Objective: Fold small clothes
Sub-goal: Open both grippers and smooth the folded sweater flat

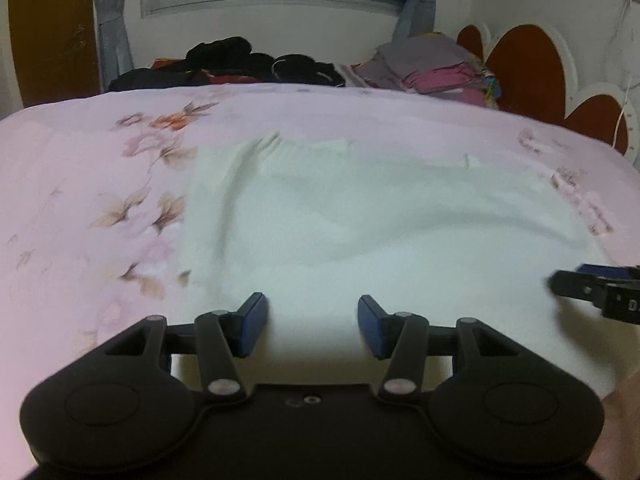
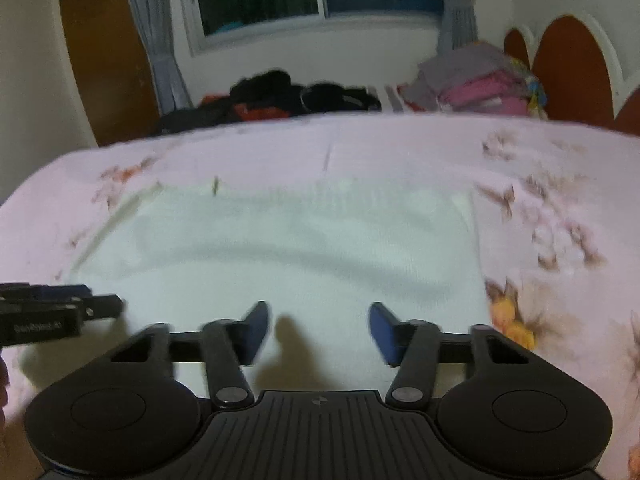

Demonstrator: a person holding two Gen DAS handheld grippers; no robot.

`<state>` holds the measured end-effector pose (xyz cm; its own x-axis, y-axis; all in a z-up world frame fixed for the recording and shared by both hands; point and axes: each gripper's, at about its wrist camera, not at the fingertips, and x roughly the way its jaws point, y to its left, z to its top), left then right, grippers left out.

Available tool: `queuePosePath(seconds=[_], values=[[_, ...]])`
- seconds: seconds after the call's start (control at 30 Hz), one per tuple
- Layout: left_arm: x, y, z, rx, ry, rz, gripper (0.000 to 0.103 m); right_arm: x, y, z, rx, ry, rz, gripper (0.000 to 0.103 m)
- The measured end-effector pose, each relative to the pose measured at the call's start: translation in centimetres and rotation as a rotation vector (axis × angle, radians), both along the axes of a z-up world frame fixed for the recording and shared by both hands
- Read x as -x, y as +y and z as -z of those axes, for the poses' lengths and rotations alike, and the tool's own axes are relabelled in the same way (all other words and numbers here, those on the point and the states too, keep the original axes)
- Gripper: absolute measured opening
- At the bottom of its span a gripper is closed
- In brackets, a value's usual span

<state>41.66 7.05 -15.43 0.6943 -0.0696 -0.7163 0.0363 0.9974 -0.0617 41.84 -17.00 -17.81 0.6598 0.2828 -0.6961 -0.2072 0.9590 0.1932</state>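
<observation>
Left wrist view first: at nine o'clock I see the pink floral bedspread (image 1: pixel 80 184); at the centre lies the white garment (image 1: pixel 360 220), spread flat on it, its near edge reaching under my left gripper (image 1: pixel 313 326); that gripper's blue pads (image 1: pixel 252 328) stand apart with only cloth below them, nothing pinched; at three o'clock the tip of my right gripper (image 1: pixel 592 286) pokes in over the garment's right edge. At eleven o'clock a heap of dark clothes (image 1: pixel 240 64) sits at the far side of the bed; at one o'clock a folded stack (image 1: pixel 436 68) in grey and pink rests beside the headboard (image 1: pixel 524 72).

Right wrist view, blurred: at nine o'clock the left gripper (image 2: pixel 80 306) enters over the garment's (image 2: pixel 300 248) left edge; at six o'clock my right gripper (image 2: pixel 318 330) hangs above the near hem, fingers parted and empty; at three o'clock the bedspread (image 2: pixel 560 220) shows its flowers beside the garment's right edge.
</observation>
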Motion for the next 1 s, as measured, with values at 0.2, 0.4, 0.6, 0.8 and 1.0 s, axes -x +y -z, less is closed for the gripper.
queuePosePath(seconds=[0.2, 0.4, 0.6, 0.8, 1.0], values=[[1.6, 1.0, -0.1, -0.012, 0.005, -0.014, 0.05, 1.7, -2.0, 0.5, 0.05, 0.022, 0.034, 0.052], [3.4, 0.7, 0.0, -0.028, 0.01, 0.0, 0.05, 4.3, -0.9, 1.2, 0.126, 0.021, -0.012, 0.052], [4.0, 0.8, -0.1, -0.035, 0.021, 0.005, 0.05, 5.5, -0.4, 1.3, 0.151, 0.034, 0.013, 0.052], [4.3, 0.8, -1.0, -0.019, 0.059, 0.006, 0.051, 6.0, 0.0, 0.0, 0.134, 0.063, 0.043, 0.052], [6.1, 0.8, -2.5, 0.013, 0.047, 0.011, 0.058, 8.4, 0.9, -2.3, 0.064, 0.033, 0.058, 0.052]])
